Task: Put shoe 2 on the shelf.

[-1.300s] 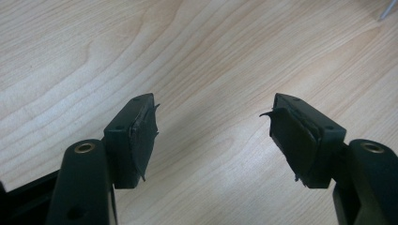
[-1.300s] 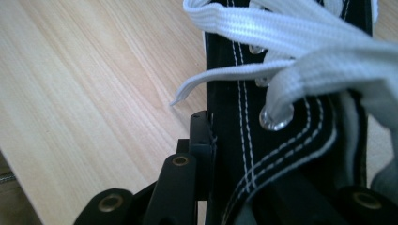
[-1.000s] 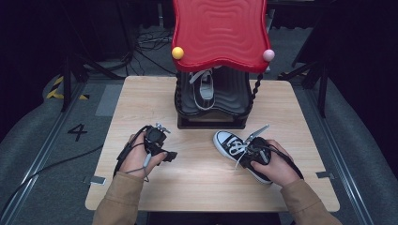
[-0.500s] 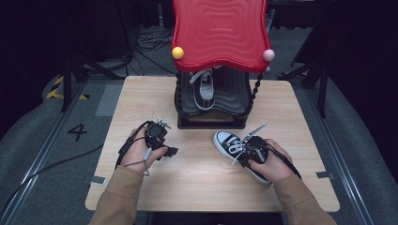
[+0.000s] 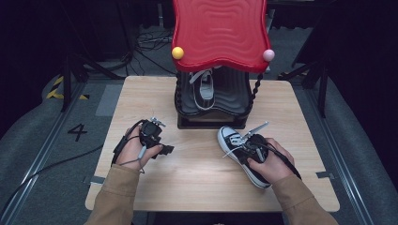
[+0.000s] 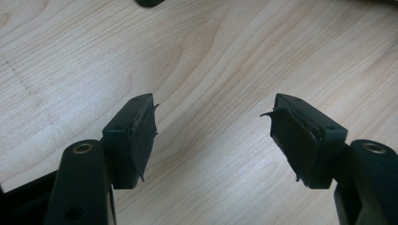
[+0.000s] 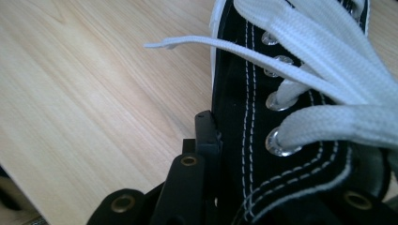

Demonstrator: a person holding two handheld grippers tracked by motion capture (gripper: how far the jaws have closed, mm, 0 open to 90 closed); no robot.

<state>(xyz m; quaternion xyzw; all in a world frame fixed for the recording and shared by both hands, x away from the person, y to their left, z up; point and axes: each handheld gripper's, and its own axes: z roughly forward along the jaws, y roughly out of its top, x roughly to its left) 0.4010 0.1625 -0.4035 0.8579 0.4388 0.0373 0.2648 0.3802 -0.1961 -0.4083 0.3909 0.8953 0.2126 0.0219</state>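
Right gripper (image 5: 251,145) clamps the shoe's (image 5: 241,152) soft canvas side, lower right; light, floppy, best held there. Left gripper (image 6: 213,136) gapes wide, empty.

The red canopy (image 5: 219,33) is hiding the toe of the shoe on the stand (image 5: 204,89). Beside it, the right tool (image 7: 220,154) is showing 1 jaw; the sneaker (image 7: 291,117) is covering the other.

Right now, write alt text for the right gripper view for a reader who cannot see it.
Close-up of a black canvas sneaker with white laces and metal eyelets, lying on a light wooden table. One black jaw of the right gripper presses against the shoe's outer side near the eyelets. One loose lace end sticks out over the wood.
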